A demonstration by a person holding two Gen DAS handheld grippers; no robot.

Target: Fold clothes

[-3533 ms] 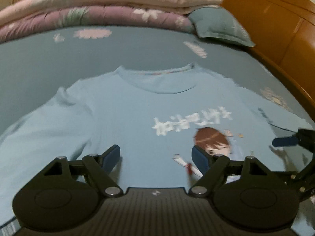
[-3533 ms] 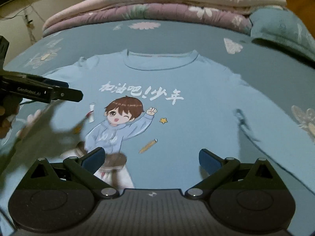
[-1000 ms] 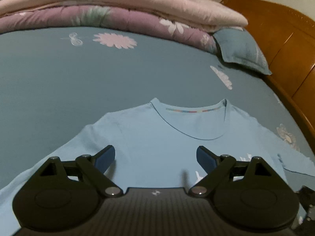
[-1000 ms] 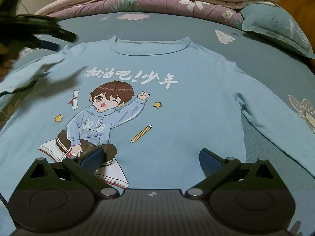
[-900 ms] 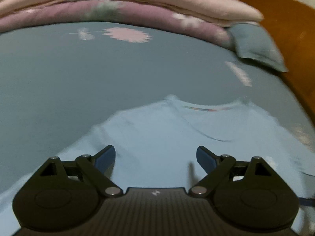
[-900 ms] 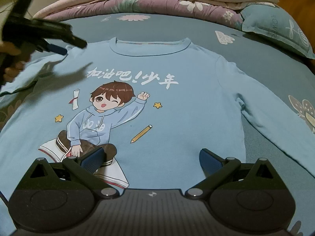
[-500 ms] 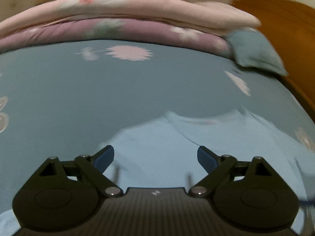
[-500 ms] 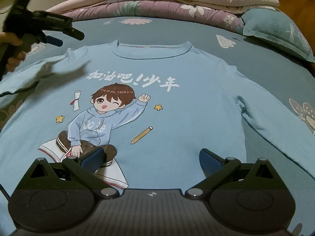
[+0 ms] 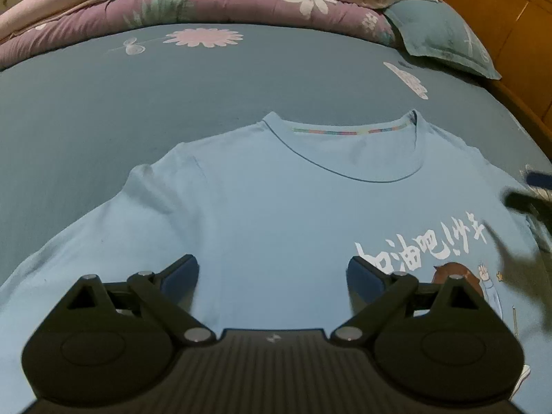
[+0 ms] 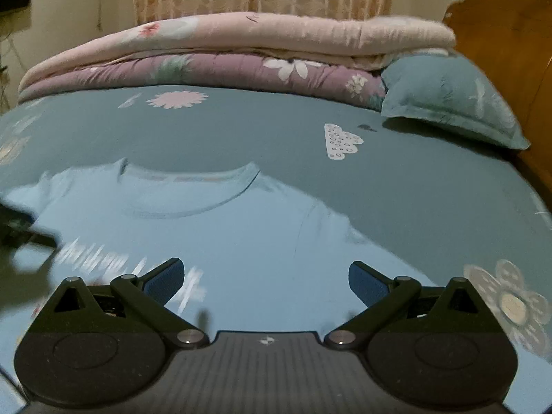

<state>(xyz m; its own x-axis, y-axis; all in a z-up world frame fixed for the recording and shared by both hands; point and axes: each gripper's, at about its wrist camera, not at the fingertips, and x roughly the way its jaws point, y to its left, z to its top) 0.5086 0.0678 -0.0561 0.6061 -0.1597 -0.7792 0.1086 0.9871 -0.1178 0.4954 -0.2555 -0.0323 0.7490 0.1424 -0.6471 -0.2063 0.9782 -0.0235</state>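
My left gripper (image 9: 272, 272) is spread wide, nothing between the blue pads, hovering over the upper chest of the light blue shirt (image 9: 276, 214). Right gripper (image 10: 264, 277) also wide open and empty, over the shirt's shoulder and upper chest on the other side; that view is motion-blurred, so print detail there is unreadable. Shirt lies flat, front up, on the teal bedsheet (image 9: 172, 82), collar (image 9: 352, 158) pointing toward the far stack of bedding. White lettering (image 9: 421, 248) and the top of a cartoon figure (image 9: 459, 276) show at the right of the left view. One sleeve (image 9: 69, 241) runs out to the lower left edge of the left view. Far side: pink quilt (image 10: 241, 39) stacked on a purple floral quilt (image 10: 207, 69), teal pillow (image 10: 452, 100) just beside them, wooden headboard (image 10: 510, 34) behind the pillow. The right gripper's dark tip appears blurred at the right edge of the left view, above the shirt. Can't tell if either tool touches fabric.
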